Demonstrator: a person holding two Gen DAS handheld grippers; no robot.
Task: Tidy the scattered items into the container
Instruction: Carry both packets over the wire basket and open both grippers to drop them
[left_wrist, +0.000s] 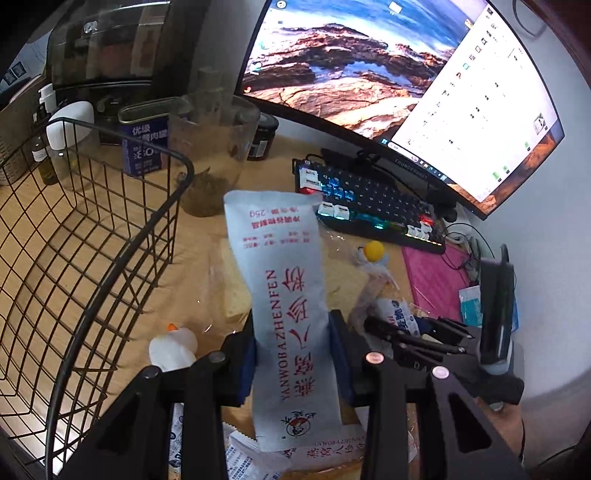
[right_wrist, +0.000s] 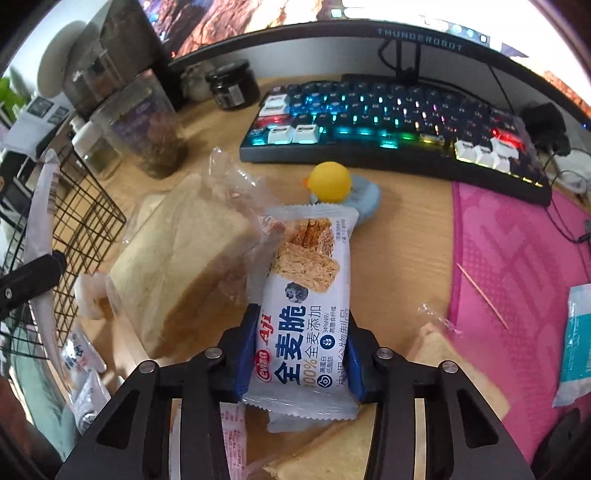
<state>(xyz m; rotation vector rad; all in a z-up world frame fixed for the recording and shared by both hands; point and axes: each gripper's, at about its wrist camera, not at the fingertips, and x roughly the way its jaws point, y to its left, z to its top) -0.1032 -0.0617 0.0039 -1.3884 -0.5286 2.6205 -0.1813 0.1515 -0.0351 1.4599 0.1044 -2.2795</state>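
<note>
Meanwhile left gripper (left_wrist: 291, 354) clamps a sachet (left_wrist: 284, 295), right gripper (right_wrist: 301, 360) a wafer pack (right_wrist: 306, 306); bread (right_wrist: 184, 258) beside.

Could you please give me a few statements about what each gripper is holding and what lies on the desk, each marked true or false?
1. The left gripper is shut on a white sachet with red lettering. True.
2. The right gripper is open and empty. False: it is shut on a cereal bar packet.
3. The wire basket already holds the bagged bread. False: the bagged bread lies on the desk beside it.
4. A yellow rubber duck sits in front of the backlit keyboard. True.
5. The monitor is switched off. False: the monitor shows a rocky landscape.
</note>
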